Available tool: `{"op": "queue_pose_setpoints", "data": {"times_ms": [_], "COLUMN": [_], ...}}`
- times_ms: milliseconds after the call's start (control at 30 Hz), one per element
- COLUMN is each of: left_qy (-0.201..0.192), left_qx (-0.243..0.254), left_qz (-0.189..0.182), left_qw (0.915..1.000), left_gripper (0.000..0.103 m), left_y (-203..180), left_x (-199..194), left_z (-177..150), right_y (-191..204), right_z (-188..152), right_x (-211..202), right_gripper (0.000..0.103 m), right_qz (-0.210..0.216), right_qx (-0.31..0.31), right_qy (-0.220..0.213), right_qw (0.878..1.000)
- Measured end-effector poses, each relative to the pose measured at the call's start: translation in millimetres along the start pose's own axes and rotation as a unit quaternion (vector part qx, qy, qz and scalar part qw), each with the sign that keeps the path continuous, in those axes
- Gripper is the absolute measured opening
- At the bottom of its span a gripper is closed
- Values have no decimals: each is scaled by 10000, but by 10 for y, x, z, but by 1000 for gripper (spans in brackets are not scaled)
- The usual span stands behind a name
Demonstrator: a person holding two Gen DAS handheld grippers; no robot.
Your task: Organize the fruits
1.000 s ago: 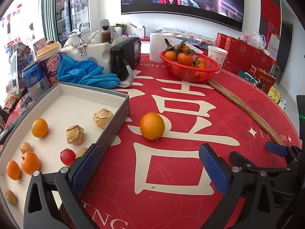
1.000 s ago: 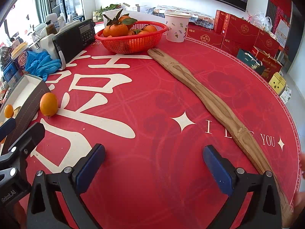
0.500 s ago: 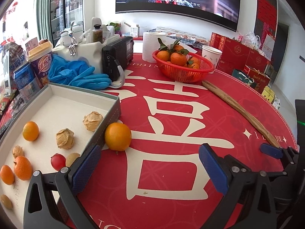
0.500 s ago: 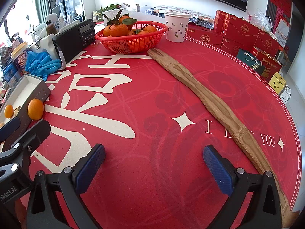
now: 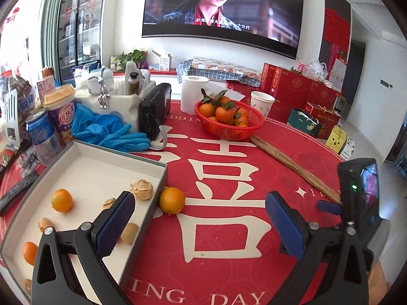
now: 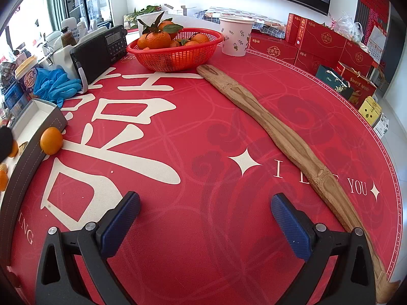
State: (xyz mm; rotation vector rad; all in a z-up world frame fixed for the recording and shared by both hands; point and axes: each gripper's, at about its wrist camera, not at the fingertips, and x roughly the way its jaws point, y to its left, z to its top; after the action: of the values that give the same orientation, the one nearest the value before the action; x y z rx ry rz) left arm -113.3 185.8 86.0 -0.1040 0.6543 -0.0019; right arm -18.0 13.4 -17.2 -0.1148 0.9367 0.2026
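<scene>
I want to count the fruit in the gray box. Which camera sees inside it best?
The left wrist view: it looks down into the gray box, showing its white floor with oranges and papery brown fruits, partly behind the left gripper. The right wrist view shows only its outer wall and a sliver inside.

The round red table mat (image 6: 203,132) has a big cream Chinese sign on its left half. Near its right edge it says "I LOVE YOU", with the long brown wooden stick (image 6: 279,132) lying across "LOVE". Along its near edge it says "ING DAY". The black radio (image 6: 101,48) near the far left edge says "PANDA". A red gift box (image 6: 358,82) past the right edge says "Sweet Apple".
</scene>
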Motion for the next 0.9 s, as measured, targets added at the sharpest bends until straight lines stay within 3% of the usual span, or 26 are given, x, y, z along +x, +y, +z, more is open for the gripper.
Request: {"op": "queue_pose_setpoints", "data": {"times_ms": [200, 267, 433, 567, 733, 900], "left_qy": [-84, 21, 498, 819, 1031, 1244], "left_qx": [580, 816, 1030, 941, 867, 645], "left_qz": [99, 205, 352, 353, 447, 549], "left_qw": [9982, 9965, 9928, 9916, 9899, 9886], "left_gripper": [103, 102, 95, 85, 80, 80], "left_y": [149, 182, 240, 181, 108, 80], "left_x": [-694, -871, -1130, -1098, -960, -769], "left_z": [-286, -487, -1044, -1298, -1469, -1545], "right_y": [27, -3, -73, -177, -383, -631], "right_z": [43, 28, -286, -607, -916, -1148], "right_x": [20, -107, -899, -1256, -1357, -1412], "right_gripper": [103, 103, 103, 103, 103, 103], "right_qz": [-20, 362, 1247, 1670, 1725, 1298], "right_qx": [103, 316, 456, 490, 836, 1056], "right_qy": [60, -85, -1048, -1169, -909, -749], "right_qw": [9999, 9988, 9856, 9778, 9772, 9830]}}
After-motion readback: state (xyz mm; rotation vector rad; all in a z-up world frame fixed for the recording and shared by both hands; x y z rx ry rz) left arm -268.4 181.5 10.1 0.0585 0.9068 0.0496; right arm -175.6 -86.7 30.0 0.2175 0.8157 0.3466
